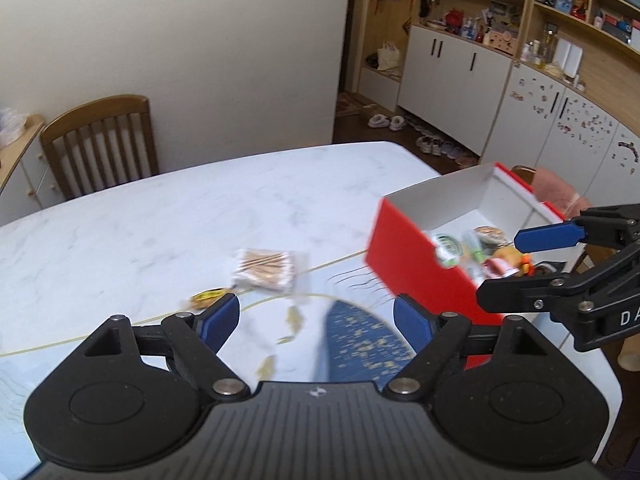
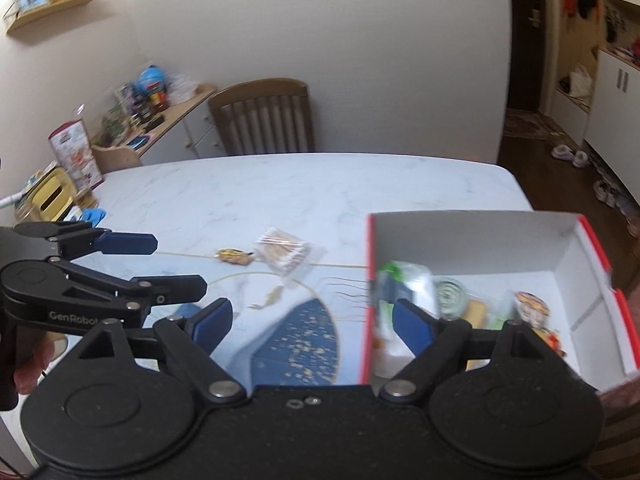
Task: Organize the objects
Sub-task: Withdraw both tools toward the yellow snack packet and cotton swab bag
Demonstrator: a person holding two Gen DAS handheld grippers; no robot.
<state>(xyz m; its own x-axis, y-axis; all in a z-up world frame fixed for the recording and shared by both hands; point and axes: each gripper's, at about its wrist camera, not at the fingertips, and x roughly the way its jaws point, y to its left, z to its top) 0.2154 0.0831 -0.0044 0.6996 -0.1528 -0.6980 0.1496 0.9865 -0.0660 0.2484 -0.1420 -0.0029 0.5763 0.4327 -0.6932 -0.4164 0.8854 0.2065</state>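
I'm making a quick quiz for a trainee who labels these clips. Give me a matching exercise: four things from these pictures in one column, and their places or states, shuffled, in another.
Things:
1. cotton swab packet
2. red box
3. wooden chair
4. left gripper

Places or states:
A. at the table's far side, by the wall
B. open, nothing between its fingers
C. lying on the table, outside the box
D. on the table's right side, with small items inside

Pairs: 1-C, 2-D, 3-A, 4-B

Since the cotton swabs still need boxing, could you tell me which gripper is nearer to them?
Left. The left gripper is open just short of the cotton swab packet; the right gripper, also open, sits off by the red box.
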